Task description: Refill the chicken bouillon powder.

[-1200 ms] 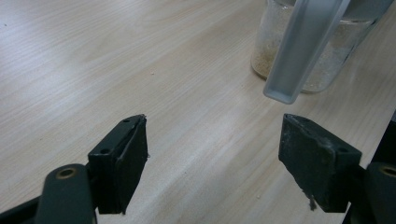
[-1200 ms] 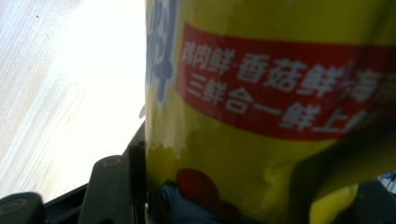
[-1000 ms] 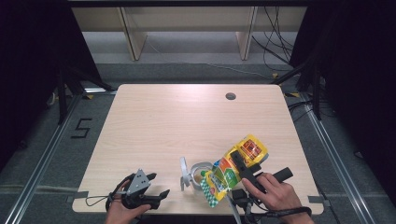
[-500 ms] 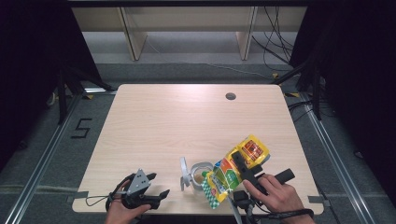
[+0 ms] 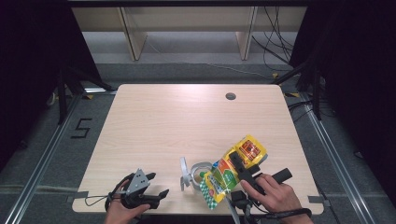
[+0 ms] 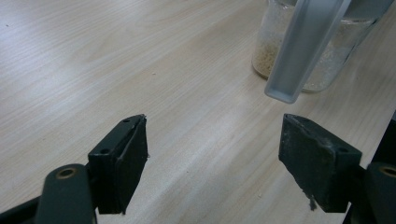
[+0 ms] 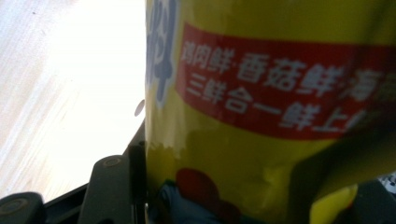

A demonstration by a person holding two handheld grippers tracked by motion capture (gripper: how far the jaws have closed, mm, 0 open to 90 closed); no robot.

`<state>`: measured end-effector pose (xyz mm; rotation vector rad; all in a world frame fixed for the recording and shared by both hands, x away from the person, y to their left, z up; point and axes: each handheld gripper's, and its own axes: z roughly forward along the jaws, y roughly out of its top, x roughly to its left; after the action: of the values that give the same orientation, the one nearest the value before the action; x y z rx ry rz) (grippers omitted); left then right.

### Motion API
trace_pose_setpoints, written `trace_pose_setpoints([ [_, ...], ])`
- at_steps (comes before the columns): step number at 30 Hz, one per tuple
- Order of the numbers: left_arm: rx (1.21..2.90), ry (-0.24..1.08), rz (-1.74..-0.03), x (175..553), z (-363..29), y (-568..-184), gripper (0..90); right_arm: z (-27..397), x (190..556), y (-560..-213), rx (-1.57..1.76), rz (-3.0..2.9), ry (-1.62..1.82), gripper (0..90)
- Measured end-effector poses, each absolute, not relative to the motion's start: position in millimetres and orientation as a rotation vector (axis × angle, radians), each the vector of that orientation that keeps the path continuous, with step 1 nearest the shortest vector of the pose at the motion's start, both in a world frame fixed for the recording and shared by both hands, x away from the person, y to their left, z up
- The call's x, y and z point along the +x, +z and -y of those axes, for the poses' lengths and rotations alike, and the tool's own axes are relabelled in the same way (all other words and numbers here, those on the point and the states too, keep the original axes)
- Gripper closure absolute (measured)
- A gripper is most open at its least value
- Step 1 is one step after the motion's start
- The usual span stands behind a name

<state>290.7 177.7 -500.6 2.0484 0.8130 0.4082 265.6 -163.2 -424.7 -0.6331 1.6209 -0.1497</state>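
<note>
My right gripper (image 5: 240, 169) is clamped on a yellow seasoning packet (image 5: 233, 168), printed with a red band of white Chinese characters. In the right gripper view the packet (image 7: 261, 116) presses flat against my left jaw and hides the other one (the grip itself is plain enough from the high view, where the black jaws straddle the packet's middle). The packet lies tilted across my jaws: its yellow end points up and away from my hand, and its green chequered end hangs down just over the mouth of a small glass jar (image 5: 198, 170).

My left gripper (image 5: 152, 186) rests low near the front edge of the wooden table (image 5: 187, 121), jaws spread wide with nothing between them. In the left gripper view the bare tabletop (image 6: 140, 70) lies in the gap between my two pads. Ahead of my right-hand jaw stands the glass jar (image 6: 322, 70), holding a layer of pale granules at its bottom. A flat grey lid flap (image 6: 303, 51) hangs down in front of the jar, its lower end just above the tip of that same jaw, apart from it.

In the high view the flap (image 5: 183, 168) stands up on the jar's near-left side, between my two grippers. A round cable hole (image 5: 230, 96) sits far beyond both sets of jaws.
</note>
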Motion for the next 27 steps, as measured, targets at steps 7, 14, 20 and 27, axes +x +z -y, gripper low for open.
trace_pose_setpoints([
  [7,2.05,0.404,-0.791,291.3,-177.8,-499.7,23.2,161.6,267.4,-426.9,-0.639,-1.63,-0.149,43.5],
  [14,2.058,0.433,-0.803,292.5,-180.1,-500.2,22.6,164.3,266.7,-424.0,-0.623,-1.621,-0.149,43.5],
  [20,2.04,0.416,-0.797,291.6,-179.1,-499.8,22.3,165.0,267.1,-423.7,-0.625,-1.622,-0.152,43.5],
  [27,2.049,0.418,-0.797,292.2,-180.1,-499.8,22.3,169.4,267.0,-424.9,-0.59,-1.641,-0.143,43.5],
])
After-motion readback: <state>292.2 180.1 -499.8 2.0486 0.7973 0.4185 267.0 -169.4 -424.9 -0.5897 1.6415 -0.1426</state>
